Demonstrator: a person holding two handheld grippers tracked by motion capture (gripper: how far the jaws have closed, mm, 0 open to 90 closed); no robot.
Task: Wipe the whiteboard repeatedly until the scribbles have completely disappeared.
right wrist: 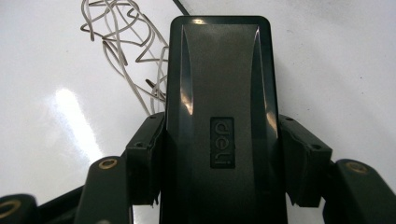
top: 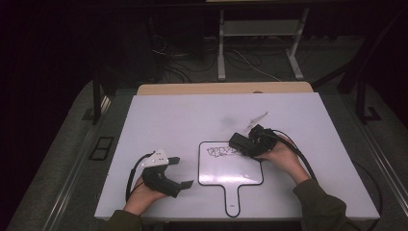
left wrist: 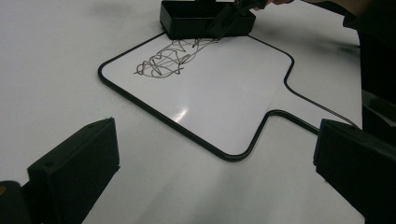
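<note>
Nearest the person, at the left of the table [top: 168, 115], the left gripper [top: 183, 172] is rested with its jaws wide apart and nothing between them, seemingly kept clear while the other hand works. Farther off and to the right, the right gripper [top: 239, 143] is clamped on a black eraser [right wrist: 219, 93], which is pressed flat onto the far right part of the small whiteboard [top: 211, 175], just beside the scribble [top: 220, 151], presumably so that it can be wiped away.

White table [top: 168, 115], small paddle-shaped whiteboard [top: 231, 173] on it
</note>
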